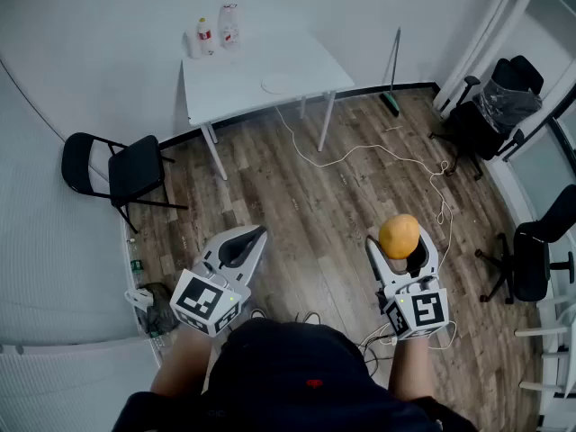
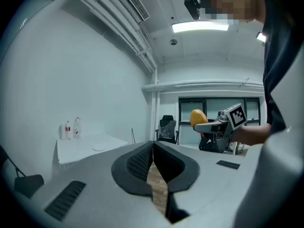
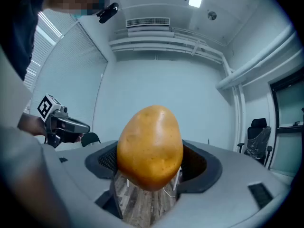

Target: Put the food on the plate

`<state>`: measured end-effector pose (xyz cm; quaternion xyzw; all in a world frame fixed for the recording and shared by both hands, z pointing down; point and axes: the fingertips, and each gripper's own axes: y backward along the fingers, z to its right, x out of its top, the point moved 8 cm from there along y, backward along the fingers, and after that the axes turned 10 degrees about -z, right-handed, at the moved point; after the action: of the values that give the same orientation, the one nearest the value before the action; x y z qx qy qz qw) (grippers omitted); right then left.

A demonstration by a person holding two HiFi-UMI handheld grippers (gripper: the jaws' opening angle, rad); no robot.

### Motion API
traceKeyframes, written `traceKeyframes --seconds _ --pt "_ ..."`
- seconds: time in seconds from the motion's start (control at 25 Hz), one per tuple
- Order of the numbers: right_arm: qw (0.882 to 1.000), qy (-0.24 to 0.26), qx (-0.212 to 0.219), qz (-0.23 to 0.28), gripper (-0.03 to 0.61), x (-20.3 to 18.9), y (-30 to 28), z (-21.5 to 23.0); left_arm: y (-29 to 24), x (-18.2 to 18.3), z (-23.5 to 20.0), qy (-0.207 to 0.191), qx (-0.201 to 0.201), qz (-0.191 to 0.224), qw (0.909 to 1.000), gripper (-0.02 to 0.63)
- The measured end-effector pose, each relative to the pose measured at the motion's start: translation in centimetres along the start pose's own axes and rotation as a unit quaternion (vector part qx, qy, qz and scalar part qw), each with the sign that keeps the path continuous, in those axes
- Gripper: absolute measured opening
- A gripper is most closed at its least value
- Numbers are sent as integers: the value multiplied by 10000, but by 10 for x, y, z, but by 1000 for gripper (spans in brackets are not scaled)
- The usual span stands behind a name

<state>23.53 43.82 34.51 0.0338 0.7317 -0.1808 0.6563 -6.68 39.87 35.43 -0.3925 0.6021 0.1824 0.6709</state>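
Right gripper [image 1: 401, 246]: held level above the wood floor [image 1: 297, 196], jaws wide and clamped on one yellow-brown potato [image 3: 150, 147], which stood upright between the pads. Left gripper [image 1: 253, 238]: beside it and well apart, jaws pressed together, nothing between them. White table [image 1: 225, 84]: against the far wall, well apart from both grippers. It bore a pale plate [image 1: 286, 84] near its right end and two bottles [image 1: 216, 32] at its back edge. Black folding chair [image 1: 121, 169]: left of the table. White cable [image 1: 360, 156]: lay across the floor.
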Motion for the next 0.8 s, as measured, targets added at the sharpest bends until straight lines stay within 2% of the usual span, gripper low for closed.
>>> traceKeyframes --seconds 0.16,0.32,0.48,0.64,0.8 --pt "10000 41 41 6 371 3 -4 -7 2 -1 -4 4 -22 -32 10000 23" --pt "9994 81 14 -339 371 -1 -3 -11 2 -5 -4 14 -67 -62 10000 23" --pt "9988 126 -66 -458 371 6 -3 -13 1 -2 -6 9 -94 -41 9999 23" --pt "10000 40 32 -42 371 3 -2 -12 1 -5 -6 27 -139 -82 9999 23" --pt "10000 -59 -7 -72 371 -1 -3 -12 5 -9 -9 84 -183 -104 9997 23"
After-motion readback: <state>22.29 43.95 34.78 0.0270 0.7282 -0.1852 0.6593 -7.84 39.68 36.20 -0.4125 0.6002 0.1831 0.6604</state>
